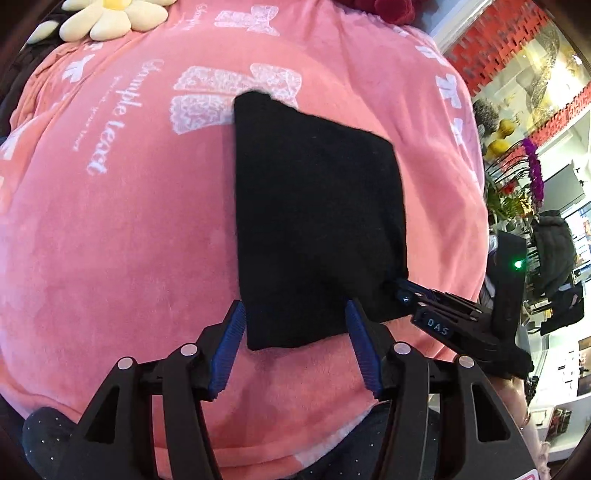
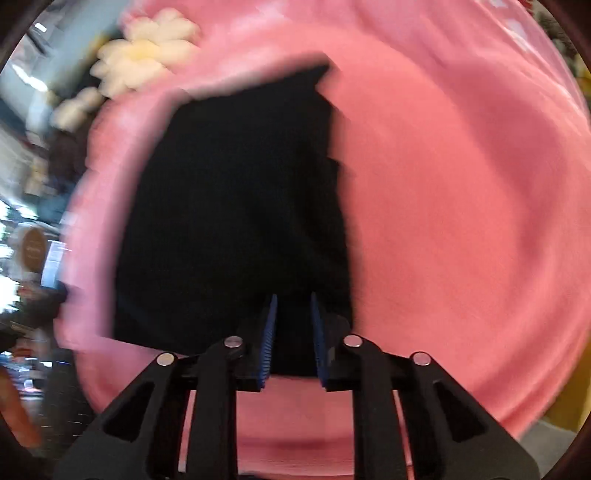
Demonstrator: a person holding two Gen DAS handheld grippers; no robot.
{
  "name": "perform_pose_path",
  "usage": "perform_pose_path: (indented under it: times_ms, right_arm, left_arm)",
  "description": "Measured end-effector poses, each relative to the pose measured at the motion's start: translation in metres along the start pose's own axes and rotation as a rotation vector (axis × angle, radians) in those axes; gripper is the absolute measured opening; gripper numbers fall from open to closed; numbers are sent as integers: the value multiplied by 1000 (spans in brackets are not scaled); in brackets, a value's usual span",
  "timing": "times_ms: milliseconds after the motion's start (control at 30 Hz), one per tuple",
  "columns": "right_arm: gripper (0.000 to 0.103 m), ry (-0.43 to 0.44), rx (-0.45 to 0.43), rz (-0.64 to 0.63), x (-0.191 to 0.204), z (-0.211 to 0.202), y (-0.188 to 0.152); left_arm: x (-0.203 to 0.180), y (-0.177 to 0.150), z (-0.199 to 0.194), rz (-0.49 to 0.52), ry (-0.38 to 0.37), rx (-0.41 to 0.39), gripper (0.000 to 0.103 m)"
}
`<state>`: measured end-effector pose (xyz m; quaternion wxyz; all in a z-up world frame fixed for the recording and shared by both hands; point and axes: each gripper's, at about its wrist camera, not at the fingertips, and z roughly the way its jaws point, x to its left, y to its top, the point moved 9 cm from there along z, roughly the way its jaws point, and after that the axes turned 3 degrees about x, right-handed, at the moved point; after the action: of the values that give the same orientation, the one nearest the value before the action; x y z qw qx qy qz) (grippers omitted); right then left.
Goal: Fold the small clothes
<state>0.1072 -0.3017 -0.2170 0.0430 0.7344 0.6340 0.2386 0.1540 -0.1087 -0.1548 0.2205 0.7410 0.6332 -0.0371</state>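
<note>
A small black cloth point(image 1: 317, 218) lies folded on a pink blanket point(image 1: 129, 240). My left gripper point(image 1: 295, 314) is open, its blue pads either side of the cloth's near edge, holding nothing. My right gripper point(image 1: 397, 286) reaches in from the right and touches the cloth's near right corner. In the right wrist view, which is motion-blurred, the right gripper point(image 2: 293, 306) has a narrow gap between its pads with the black cloth point(image 2: 236, 221) in and beyond the gap; whether it pinches the cloth is unclear.
White printed text and bow patterns point(image 1: 236, 96) cover the blanket. A cream flower-shaped cushion point(image 1: 110, 18) lies at the far left edge; it also shows in the right wrist view point(image 2: 144, 59). A shop interior with orchids point(image 1: 535, 173) lies to the right.
</note>
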Motion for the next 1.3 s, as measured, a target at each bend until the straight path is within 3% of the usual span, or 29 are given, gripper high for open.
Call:
perform_pose_path:
  times_ms: [67, 133, 167, 233, 333, 433, 800, 967, 1133, 1300]
  right_arm:
    - [19, 50, -71, 55, 0, -28, 4]
    - [23, 104, -79, 85, 1, -34, 2]
    - [31, 105, -60, 80, 0, -28, -2]
    - [36, -29, 41, 40, -14, 1, -15]
    - [38, 39, -32, 88, -11, -19, -1]
    - [63, 53, -115, 101, -7, -39, 21]
    - [64, 48, -39, 87, -3, 13, 45]
    - [71, 105, -33, 135, -7, 24, 45]
    - [72, 157, -33, 168, -10, 27, 45]
    - [74, 158, -36, 172, -9, 28, 46]
  left_arm:
    - [0, -1, 0, -2, 0, 6, 54]
    - [0, -2, 1, 3, 5, 4, 54]
    - [0, -2, 3, 2, 3, 7, 54]
    - [-2, 0, 7, -16, -2, 16, 54]
    - [-5, 6, 8, -25, -2, 15, 54]
    - [-9, 19, 9, 2, 14, 10, 61]
    - [2, 72, 44, -46, 39, 33, 68]
    - [16, 77, 70, -53, 87, 62, 71]
    - [25, 74, 87, -117, 25, 89, 78]
    - [21, 75, 89, -85, 43, 83, 83]
